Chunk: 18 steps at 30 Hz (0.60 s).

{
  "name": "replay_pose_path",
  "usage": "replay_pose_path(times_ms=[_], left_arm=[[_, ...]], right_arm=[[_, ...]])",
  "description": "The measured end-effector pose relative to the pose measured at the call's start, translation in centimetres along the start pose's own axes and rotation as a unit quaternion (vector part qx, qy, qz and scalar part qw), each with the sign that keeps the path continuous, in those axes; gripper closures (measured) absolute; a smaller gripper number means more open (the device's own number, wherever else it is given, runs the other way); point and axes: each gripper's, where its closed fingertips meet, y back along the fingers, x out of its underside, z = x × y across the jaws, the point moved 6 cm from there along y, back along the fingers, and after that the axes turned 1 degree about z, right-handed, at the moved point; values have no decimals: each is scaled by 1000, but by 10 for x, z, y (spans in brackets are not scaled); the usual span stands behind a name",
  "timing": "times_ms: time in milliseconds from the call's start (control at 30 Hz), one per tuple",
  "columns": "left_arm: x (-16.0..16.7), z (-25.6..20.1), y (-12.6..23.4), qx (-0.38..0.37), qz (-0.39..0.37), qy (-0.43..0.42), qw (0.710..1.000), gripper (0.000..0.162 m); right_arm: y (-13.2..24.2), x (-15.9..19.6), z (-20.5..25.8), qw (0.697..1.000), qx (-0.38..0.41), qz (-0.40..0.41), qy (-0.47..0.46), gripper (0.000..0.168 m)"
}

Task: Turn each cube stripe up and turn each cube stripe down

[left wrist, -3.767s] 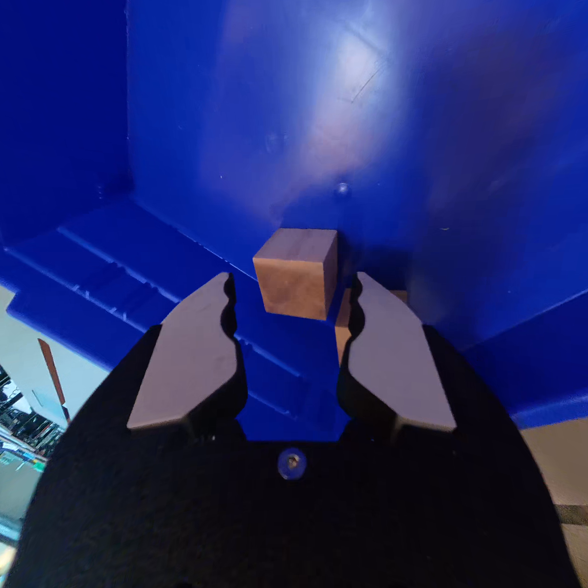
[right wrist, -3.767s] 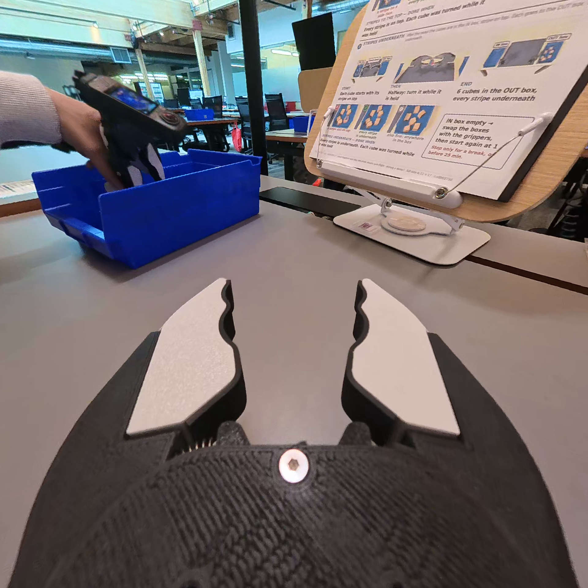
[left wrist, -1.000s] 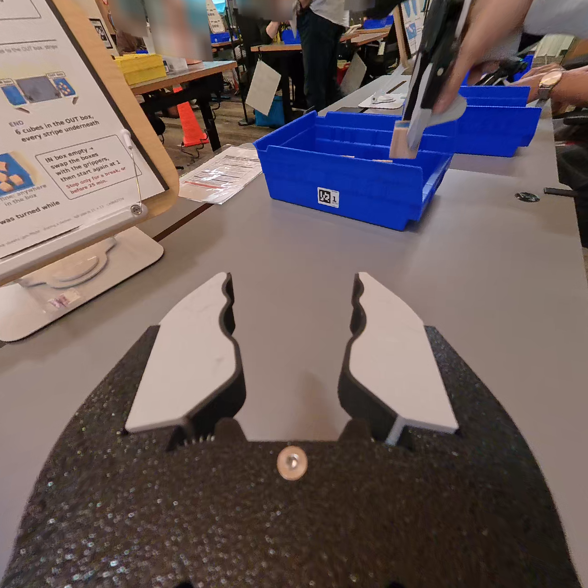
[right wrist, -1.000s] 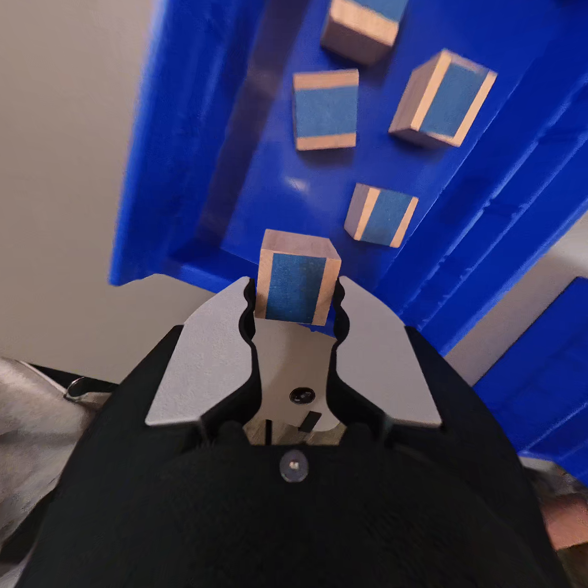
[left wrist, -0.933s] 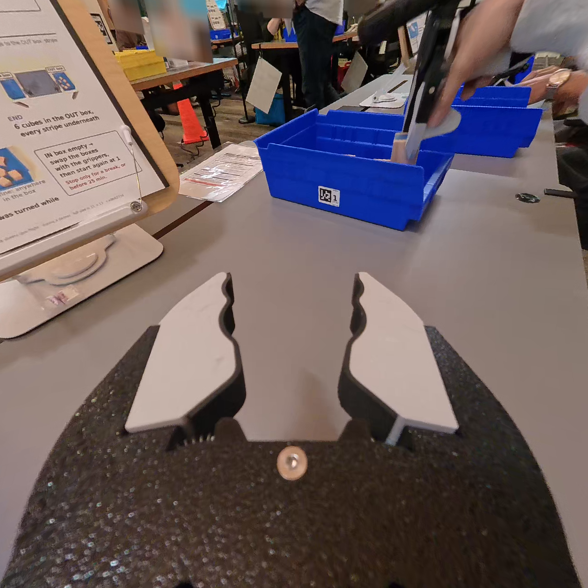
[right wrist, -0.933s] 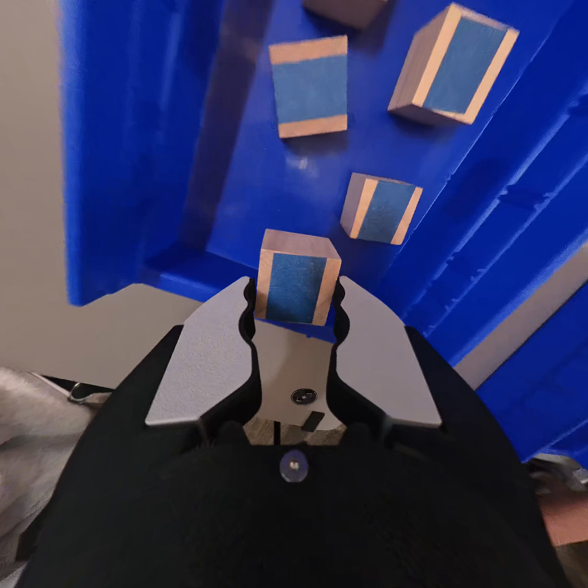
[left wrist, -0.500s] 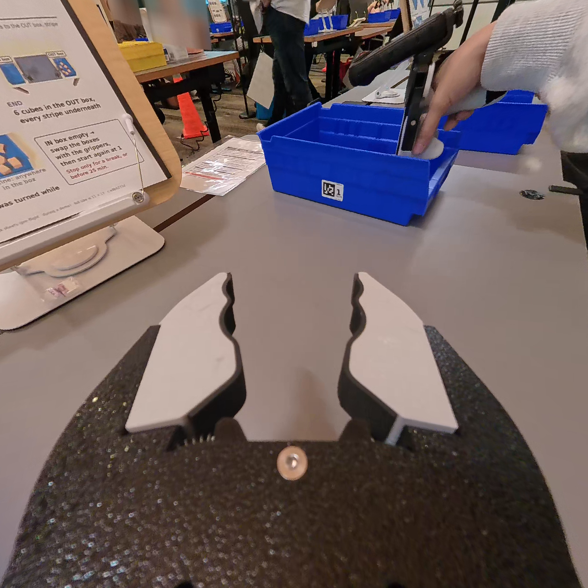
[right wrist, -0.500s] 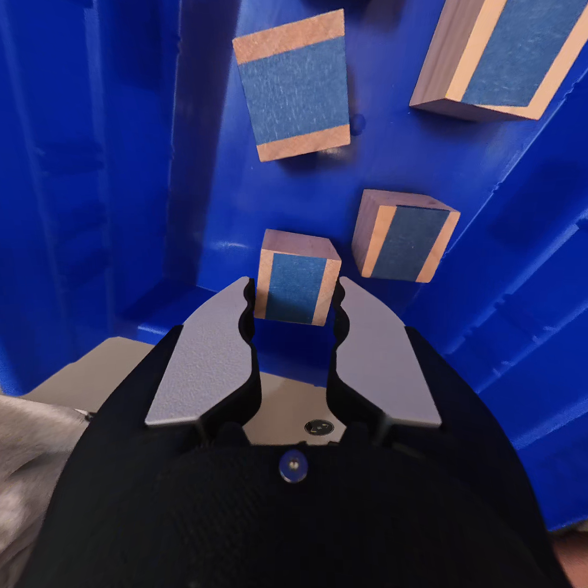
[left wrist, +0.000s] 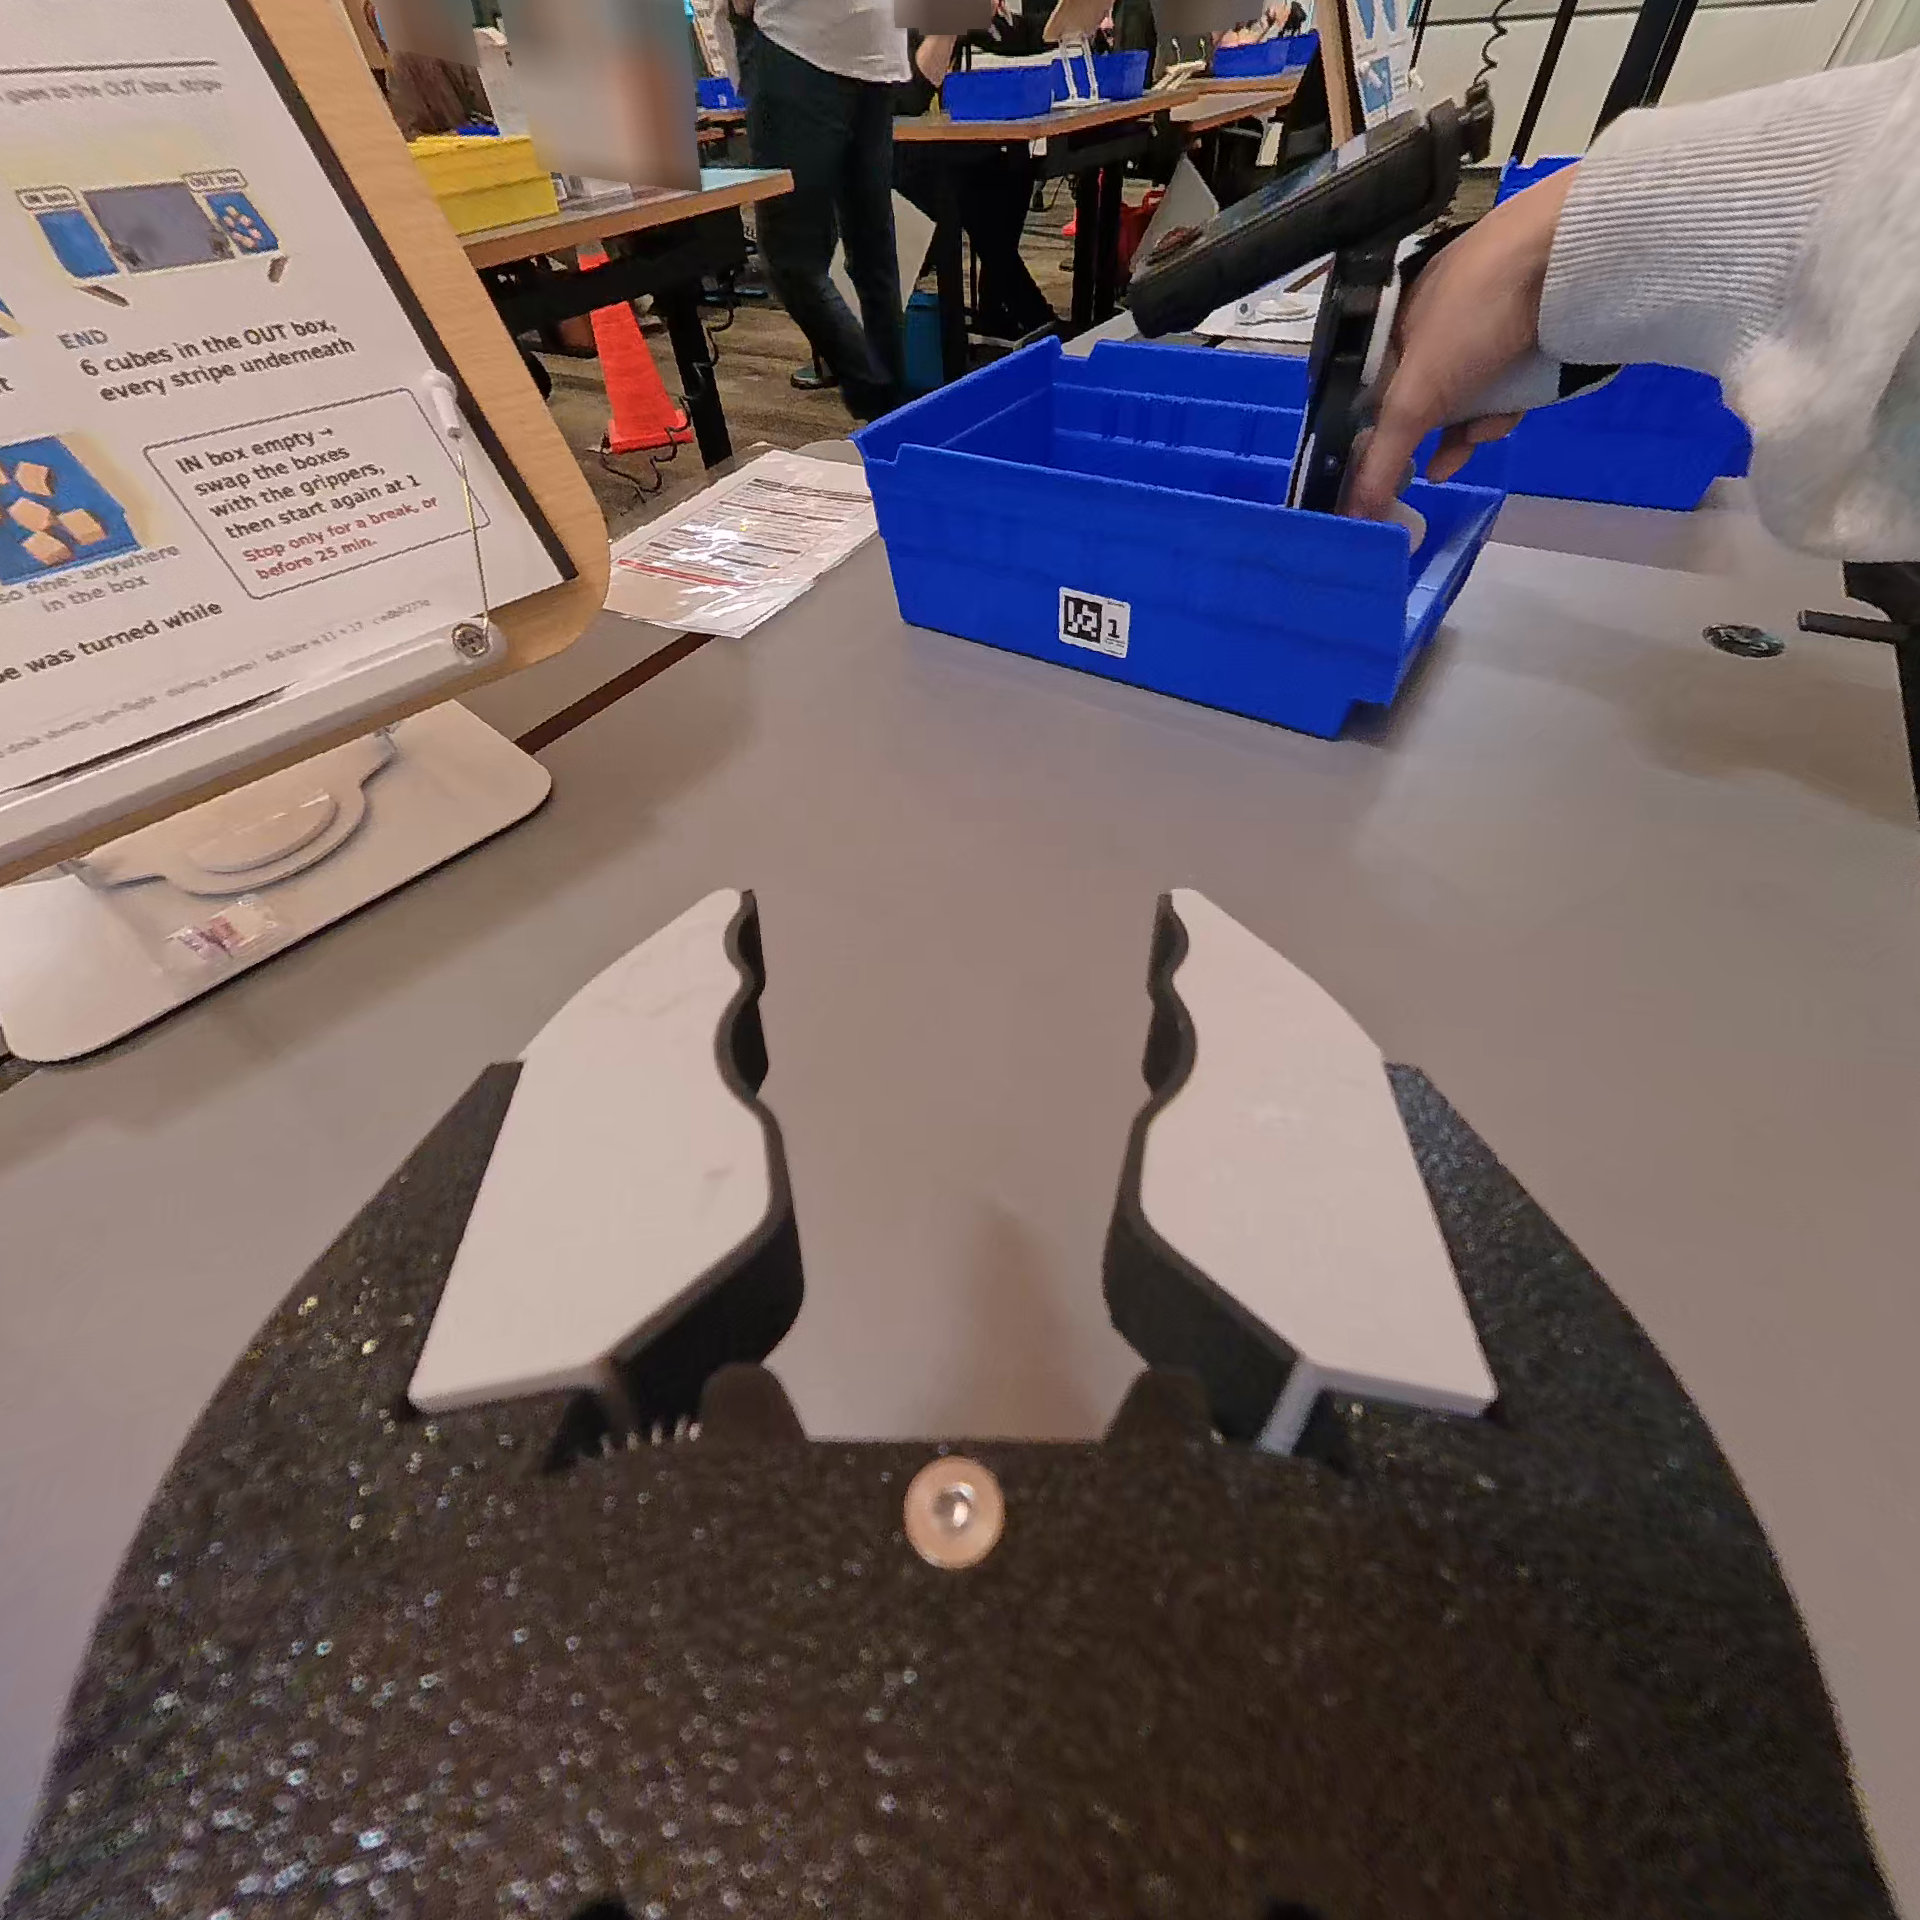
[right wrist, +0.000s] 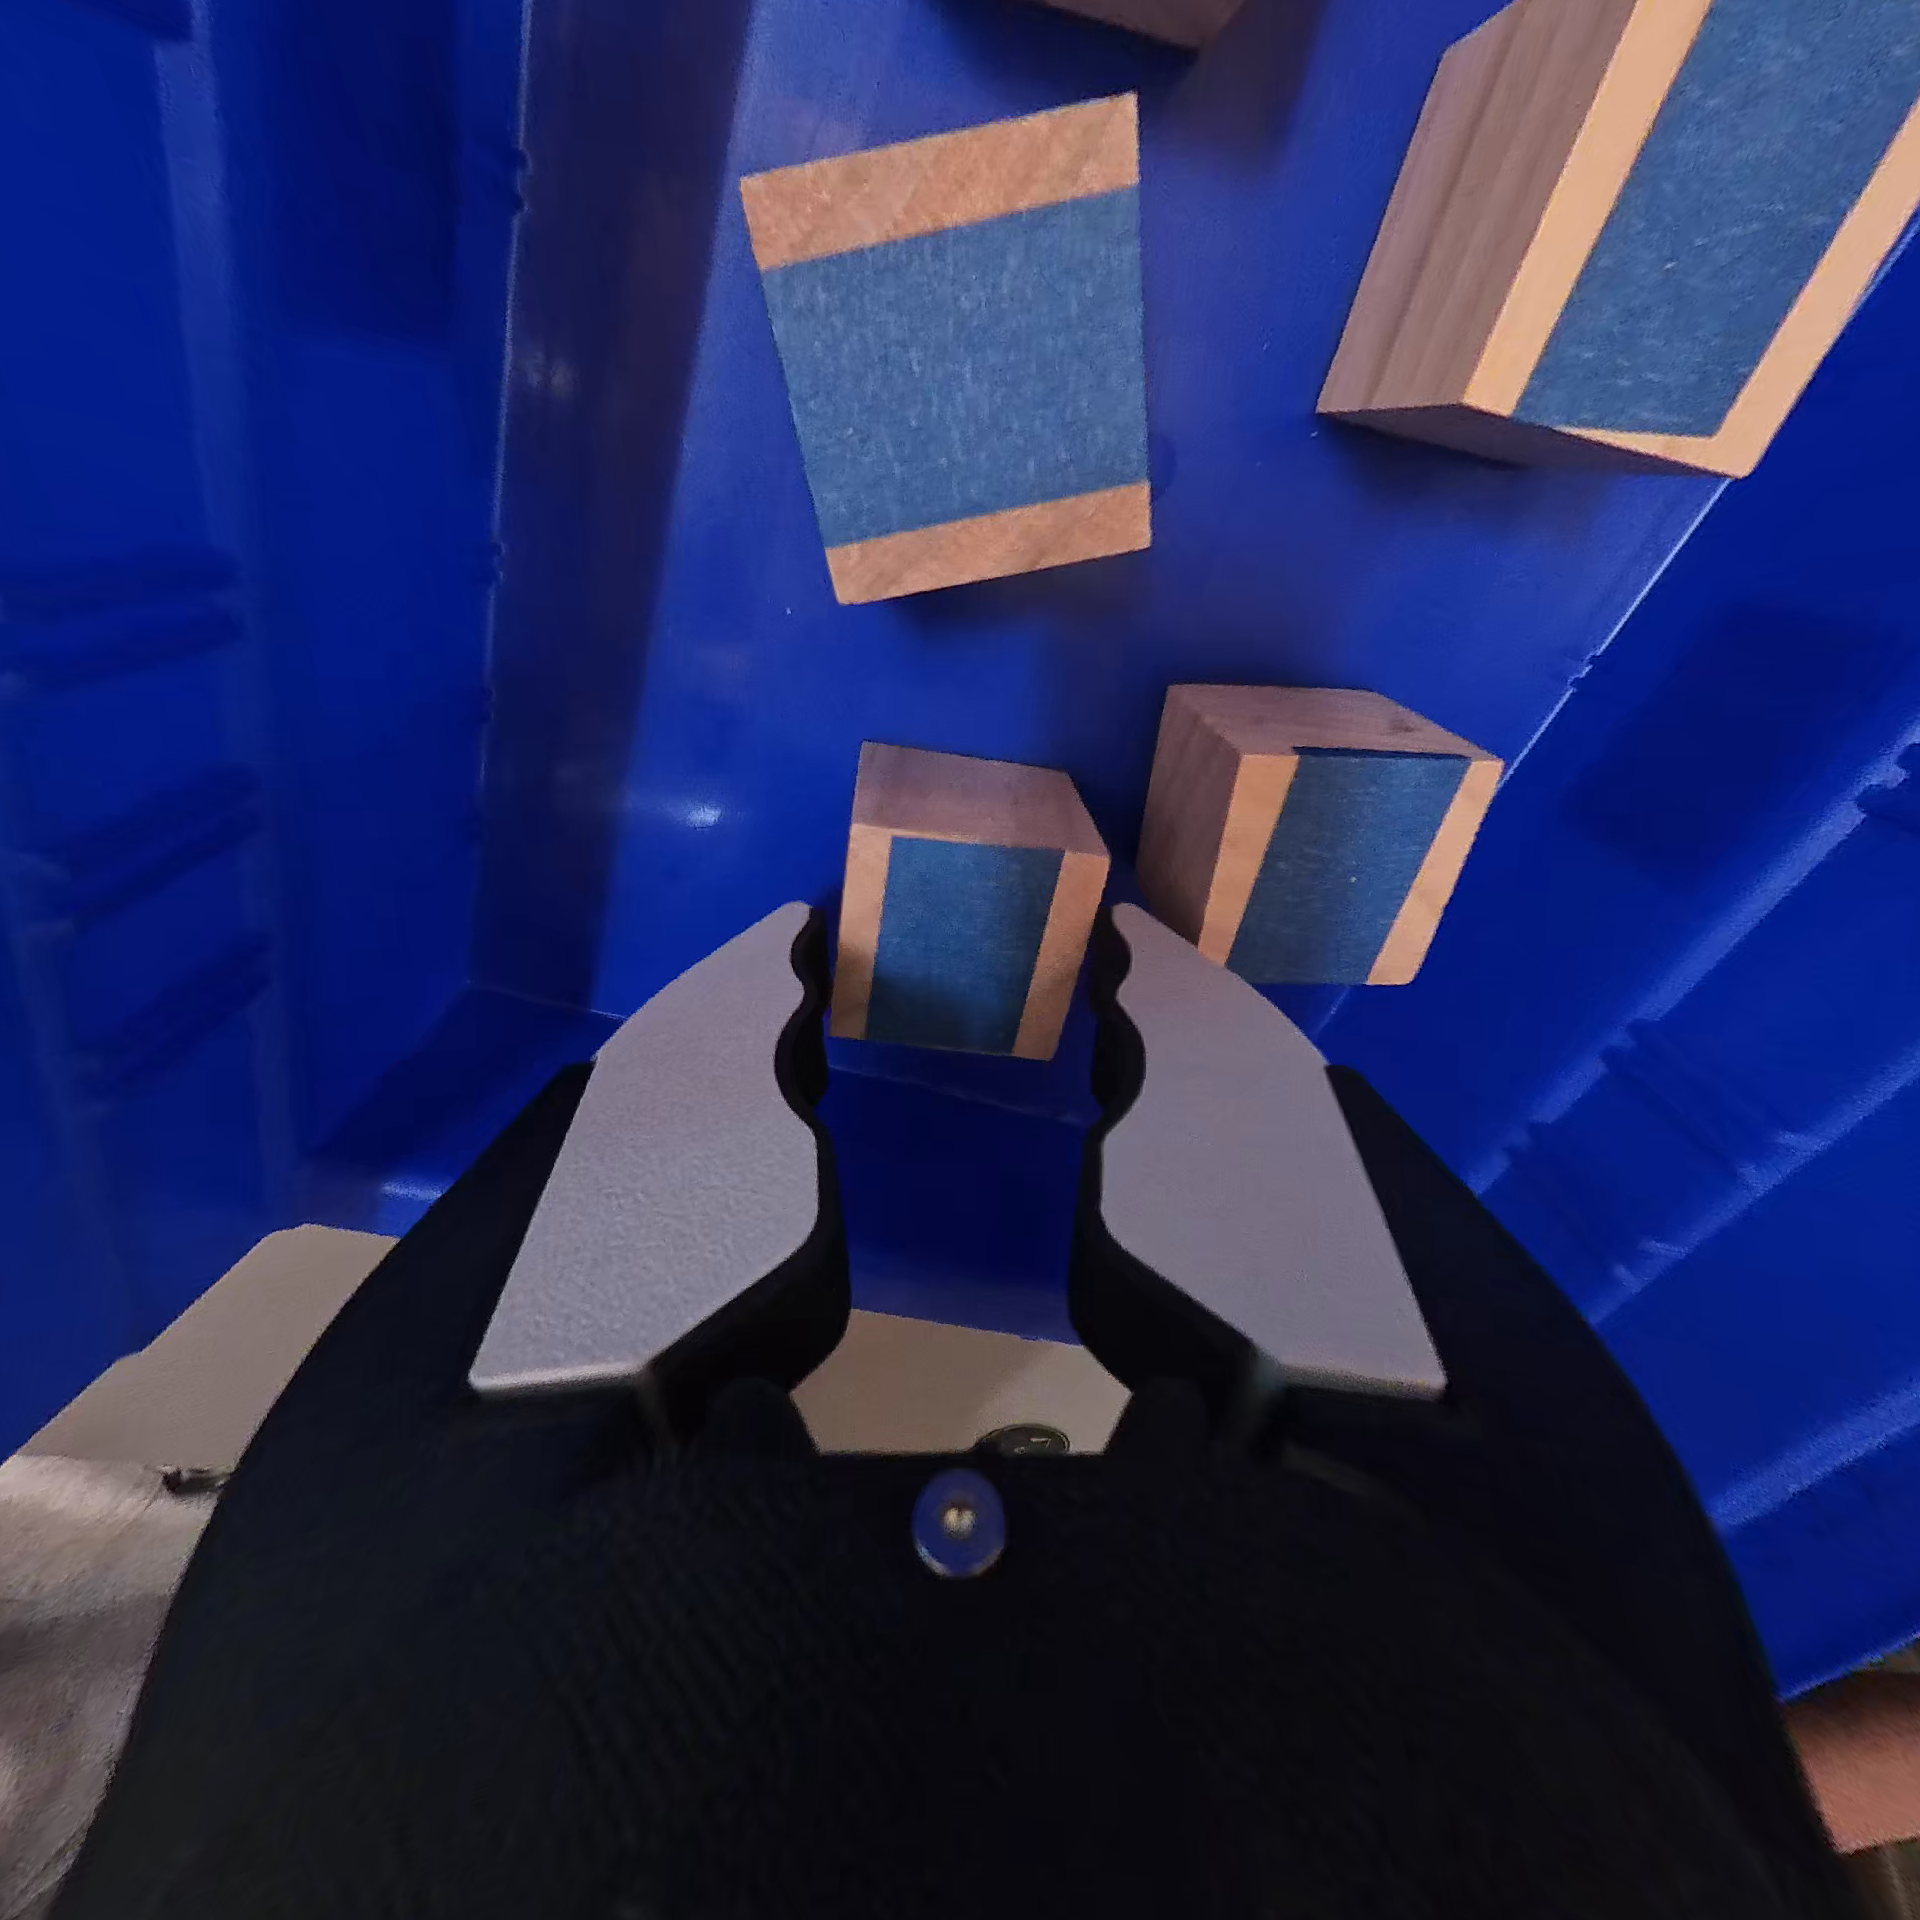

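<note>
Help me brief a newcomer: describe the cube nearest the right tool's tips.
Look inside the blue bin. Of the striped wooden cubes there, it is the cube between the right tool's fingertips. It looks smallest, its blue stripe running straight toward the camera.

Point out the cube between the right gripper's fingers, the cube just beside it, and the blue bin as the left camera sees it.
Cube between the fingers point(right wrist: 971, 940): right wrist view, on its blue stripe.
Neighbouring cube point(right wrist: 1340, 868): right wrist view, on its striped face.
Blue bin point(left wrist: 987, 561): left wrist view, on its outer front wall.
</note>
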Motion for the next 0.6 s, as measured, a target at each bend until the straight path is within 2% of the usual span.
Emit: replay_pose_path(times_ms=[133, 233, 300, 400, 467, 600], left_arm=[[-2, 6, 8, -11, -5, 3, 1000, 91], [-3, 18, 21, -35, -6, 11, 999, 91], [-3, 32, 35, -64, -2, 18, 998, 91], [-1, 57, 64, -112, 8, 39, 993, 90], [5, 76, 87, -143, 36, 42, 988, 90], [25, 127, 142, -203, 182, 3, 962, 88]], right_arm=[[25, -3, 5, 998, 13, -57, 10, 99], [64, -6, 18, 986, 23, -161, 26, 91], [95, -8, 34, 966, 25, -254, 46, 87], [136, -8, 75, 906, 9, -413, 89, 87], [148, -4, 111, 861, -14, -493, 125, 86], [131, 6, 182, 776, -58, -600, 185, 85]])
